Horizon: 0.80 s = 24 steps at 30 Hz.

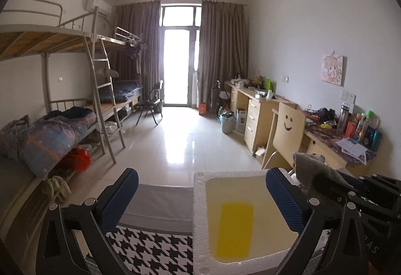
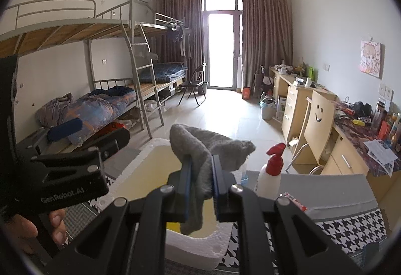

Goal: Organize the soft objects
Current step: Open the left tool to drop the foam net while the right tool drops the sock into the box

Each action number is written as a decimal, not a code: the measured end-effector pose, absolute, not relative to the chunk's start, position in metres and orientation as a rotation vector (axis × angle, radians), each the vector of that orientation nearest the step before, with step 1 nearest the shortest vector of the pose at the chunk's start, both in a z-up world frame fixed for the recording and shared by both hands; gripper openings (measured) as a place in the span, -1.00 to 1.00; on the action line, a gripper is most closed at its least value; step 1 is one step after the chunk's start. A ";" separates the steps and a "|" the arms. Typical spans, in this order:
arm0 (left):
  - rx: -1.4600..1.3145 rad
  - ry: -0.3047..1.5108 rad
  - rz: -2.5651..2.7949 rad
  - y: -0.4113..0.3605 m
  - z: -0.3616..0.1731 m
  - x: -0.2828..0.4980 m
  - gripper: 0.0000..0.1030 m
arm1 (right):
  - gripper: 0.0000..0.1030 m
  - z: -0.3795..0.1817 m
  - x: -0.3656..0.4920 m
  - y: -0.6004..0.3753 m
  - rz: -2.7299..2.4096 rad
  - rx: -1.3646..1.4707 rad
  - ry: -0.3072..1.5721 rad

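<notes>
My right gripper [image 2: 201, 174] is shut on a grey cloth [image 2: 203, 147] and holds it above a white foam box [image 2: 190, 247]. The cloth also shows in the left wrist view [image 1: 310, 169], at the right, beside the right gripper's black body. A yellow sponge [image 1: 234, 228] lies flat inside the foam box [image 1: 200, 199]; only a corner of it shows in the right wrist view [image 2: 173, 226]. My left gripper [image 1: 200, 197] is open and empty, its blue-padded fingers [image 1: 122, 197] spread over the box's left rim. It also shows in the right wrist view [image 2: 65, 128] at the left.
The box stands on a black-and-white houndstooth cloth [image 1: 150, 250] over a grey table. A white spray bottle with a red trigger [image 2: 272, 172] stands right of the box. Bunk beds [image 1: 62, 104] line the left wall; desks and a wooden chair [image 1: 285, 134] line the right.
</notes>
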<state>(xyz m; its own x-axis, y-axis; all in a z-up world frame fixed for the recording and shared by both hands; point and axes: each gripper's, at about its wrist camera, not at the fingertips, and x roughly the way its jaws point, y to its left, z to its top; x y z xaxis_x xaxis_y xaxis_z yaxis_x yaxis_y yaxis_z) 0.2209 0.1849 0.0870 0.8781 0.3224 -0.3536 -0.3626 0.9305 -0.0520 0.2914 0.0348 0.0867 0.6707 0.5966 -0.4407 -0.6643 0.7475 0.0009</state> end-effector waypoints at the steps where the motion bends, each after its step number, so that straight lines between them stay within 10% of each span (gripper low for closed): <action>1: -0.118 0.348 0.362 0.185 0.087 0.221 0.98 | -0.65 0.088 0.291 0.036 0.714 -0.166 0.436; 24: -0.174 0.332 0.470 0.211 0.091 0.211 0.98 | -0.64 0.080 0.309 0.069 0.729 -0.196 0.542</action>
